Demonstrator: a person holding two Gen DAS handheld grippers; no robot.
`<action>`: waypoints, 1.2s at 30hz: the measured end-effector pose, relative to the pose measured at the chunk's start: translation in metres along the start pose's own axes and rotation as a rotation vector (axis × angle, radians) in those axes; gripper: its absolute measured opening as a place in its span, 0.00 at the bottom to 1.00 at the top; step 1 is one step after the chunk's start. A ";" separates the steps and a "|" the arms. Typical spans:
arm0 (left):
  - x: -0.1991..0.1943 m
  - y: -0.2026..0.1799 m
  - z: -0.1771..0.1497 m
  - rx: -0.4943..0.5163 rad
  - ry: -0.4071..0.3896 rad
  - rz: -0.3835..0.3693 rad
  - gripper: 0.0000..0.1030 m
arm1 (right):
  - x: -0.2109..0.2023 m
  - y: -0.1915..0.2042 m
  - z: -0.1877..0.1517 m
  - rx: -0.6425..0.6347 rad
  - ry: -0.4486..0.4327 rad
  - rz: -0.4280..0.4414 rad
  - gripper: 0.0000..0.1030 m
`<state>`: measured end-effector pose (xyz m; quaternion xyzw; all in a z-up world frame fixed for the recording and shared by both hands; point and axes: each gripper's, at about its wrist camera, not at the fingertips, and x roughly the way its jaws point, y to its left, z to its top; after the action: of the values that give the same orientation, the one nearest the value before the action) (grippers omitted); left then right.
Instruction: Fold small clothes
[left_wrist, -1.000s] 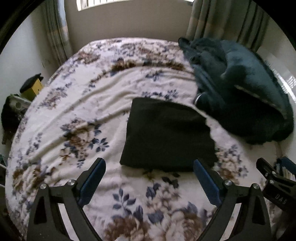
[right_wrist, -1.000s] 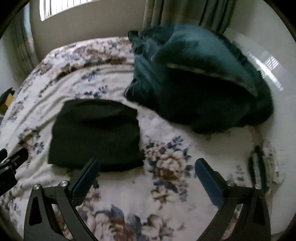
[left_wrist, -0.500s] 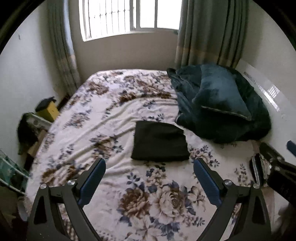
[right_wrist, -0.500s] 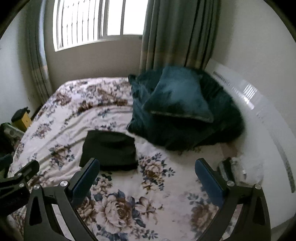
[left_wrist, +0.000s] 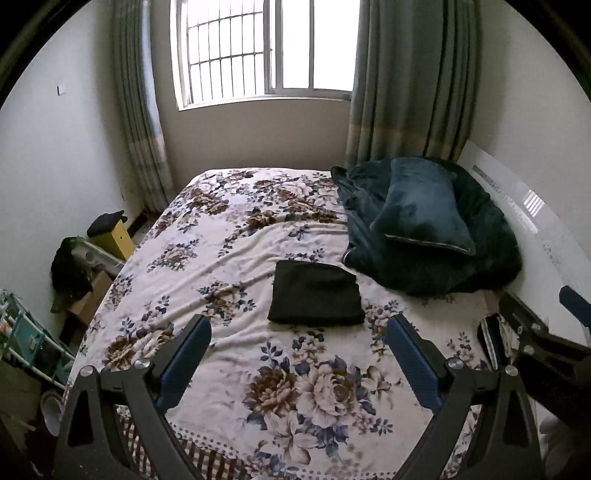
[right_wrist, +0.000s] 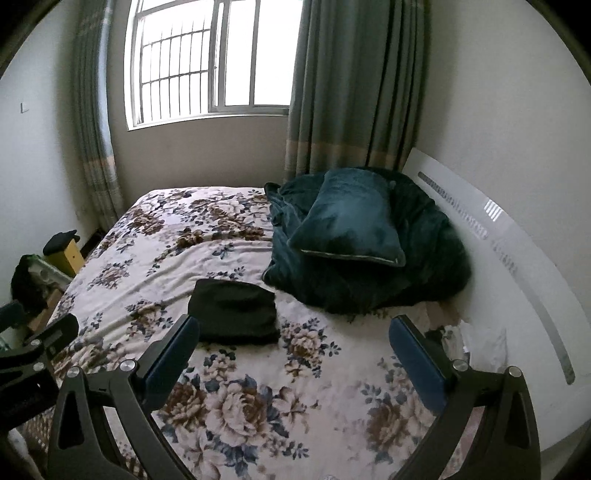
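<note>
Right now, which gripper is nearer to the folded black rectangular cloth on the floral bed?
Left, probably by a little. The left gripper faces the folded black cloth straight on, not touching it. The right gripper stands off to the cloth's right.

The bed wears a wrinkled floral cover. A folded black garment lies flat near its middle. Just beside it, toward the headboard side, sits a heap of dark teal blanket, with a teal pillow on top.
</note>
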<state>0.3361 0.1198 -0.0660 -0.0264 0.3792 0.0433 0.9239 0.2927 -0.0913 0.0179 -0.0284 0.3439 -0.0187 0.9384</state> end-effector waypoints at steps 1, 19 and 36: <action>-0.002 0.000 -0.001 -0.002 -0.001 0.002 0.94 | -0.003 -0.003 -0.002 0.003 0.004 0.006 1.00; -0.022 -0.004 -0.008 -0.031 -0.027 0.027 1.00 | -0.007 -0.020 -0.006 -0.011 -0.003 0.031 1.00; -0.034 -0.010 -0.011 -0.035 -0.036 0.039 1.00 | -0.005 -0.024 -0.005 -0.006 0.001 0.054 1.00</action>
<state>0.3056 0.1069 -0.0494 -0.0345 0.3621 0.0685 0.9290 0.2852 -0.1155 0.0189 -0.0218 0.3450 0.0079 0.9383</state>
